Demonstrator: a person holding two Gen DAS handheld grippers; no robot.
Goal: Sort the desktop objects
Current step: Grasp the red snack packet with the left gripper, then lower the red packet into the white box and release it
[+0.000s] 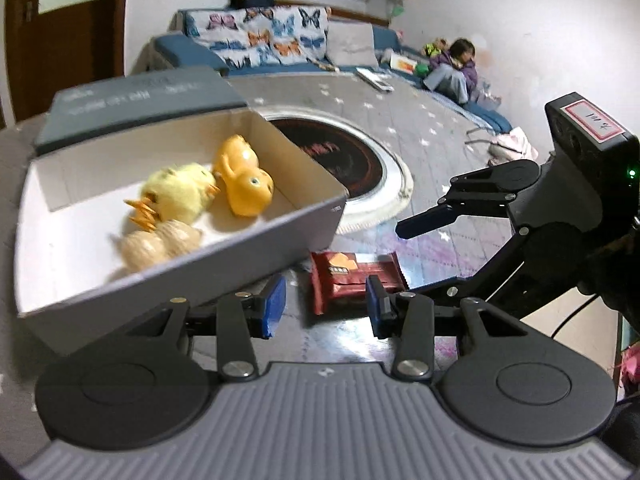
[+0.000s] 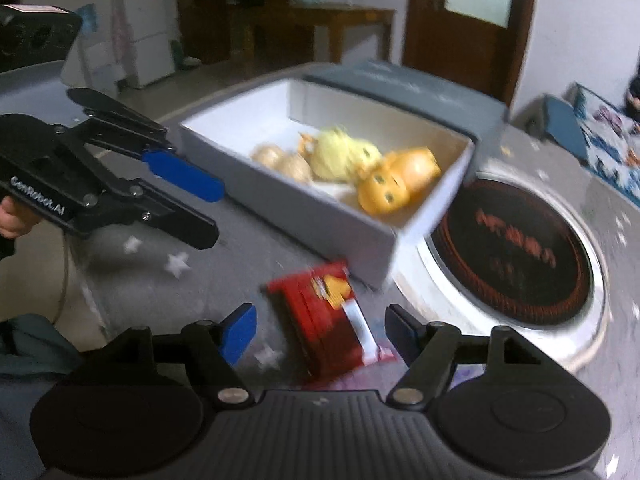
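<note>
Both tools stand wide and hold nothing: the left tool [image 1: 326, 306] and right tool [image 2: 320, 330] each frame the red snack packet [image 2: 324, 316] lying on the worktop [image 2: 240, 256] just ahead. Beyond it sits the grey box [image 1: 256, 248] holding a fluffy chick [image 1: 176, 196], an orange toy [image 1: 244, 180] and walnuts [image 1: 160, 244].

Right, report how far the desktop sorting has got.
Done: fluffy yellow chick, orange plastic duck toy and beige knobbly lump lie in the open grey cardboard box. In hand: nothing; both claws, left and right, are open. Left: the red snack packet on the table.
</note>
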